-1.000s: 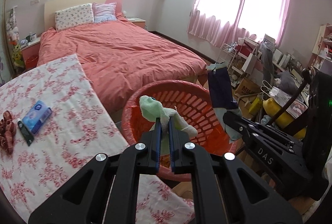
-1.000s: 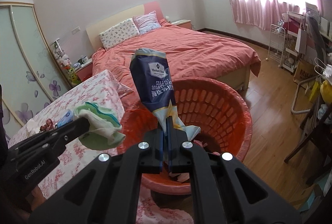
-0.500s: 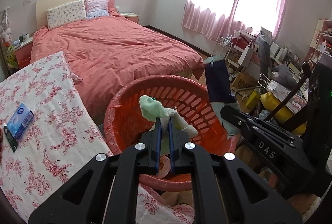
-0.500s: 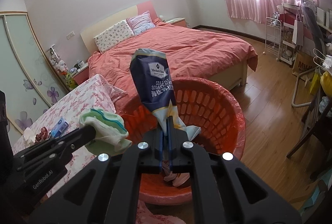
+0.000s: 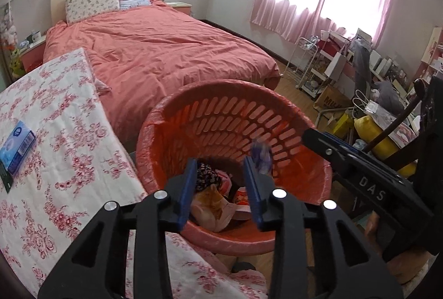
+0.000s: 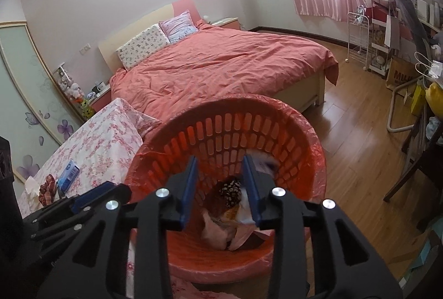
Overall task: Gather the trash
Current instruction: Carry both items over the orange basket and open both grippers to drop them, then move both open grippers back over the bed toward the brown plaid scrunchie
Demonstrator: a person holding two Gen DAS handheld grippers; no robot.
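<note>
Two hand-held grippers hang over a red laundry-style basket (image 5: 288, 116) lined with a red plastic bag, which stands at the foot of a pink-covered bed (image 5: 166, 55) and just beside a table under a flowered cloth (image 5: 63, 138). The jaws of the left gripper (image 5: 221, 182) have just been opening and now stand apart with nothing between them; the jaws of the right gripper (image 6: 221, 182) have just been opening too and are likewise empty. A blurred blue-and-white wrapper (image 5: 260, 156) shows against the basket's far wall, apparently mid-fall, and at the bottom lies a heap of trash (image 5: 216, 196) — crumpled paper, bags and a dark patterned scrap. The step in hand looks like the drop: both loads released into the basket at once. On the flowered cloth a small blue packet (image 5: 19, 145) lies flat with a dark slim object (image 5: 7, 177) just beside it, and the right wrist view shows a red crinkled bundle (image 6: 47, 188) close by. If those count as trash, the next move calls for lifting both grippers clear of the rim, swinging back over the table and closing on one of these low, flat pieces, probably by an edge.
</note>
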